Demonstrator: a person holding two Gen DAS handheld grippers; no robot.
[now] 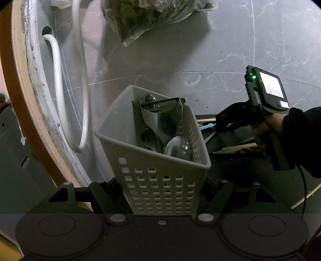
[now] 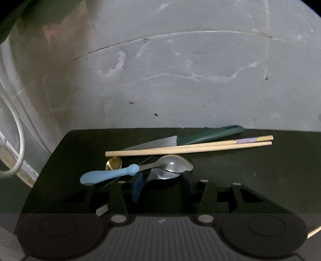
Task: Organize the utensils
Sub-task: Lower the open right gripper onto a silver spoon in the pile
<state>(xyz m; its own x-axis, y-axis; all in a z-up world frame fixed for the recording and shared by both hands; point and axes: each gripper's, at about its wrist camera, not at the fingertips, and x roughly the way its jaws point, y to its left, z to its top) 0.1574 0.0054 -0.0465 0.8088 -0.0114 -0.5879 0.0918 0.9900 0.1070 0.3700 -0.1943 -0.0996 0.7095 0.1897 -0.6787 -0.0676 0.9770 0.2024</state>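
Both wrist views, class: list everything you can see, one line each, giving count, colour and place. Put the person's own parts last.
Basket: one, white, perforated, between the left gripper's fingers.
Metal utensils: several, silver, standing in the basket; exact count unclear.
Mat: one, dark, on the floor.
Chopsticks: two, light wood, lying together across the mat.
Knife: one, green handle, behind the chopsticks.
Spoon: one, silver, mid-mat.
Blue utensil: one, light blue handle, left of the spoon.
Gold spoon: one, partly hidden.
Hose: white, by the wall.
Bag: one, clear, greens inside.
Floor: grey marble tiles.
Left gripper: black, shut on basket.
Right gripper: black, open, over the spoon.
Right hand: holding the right gripper.
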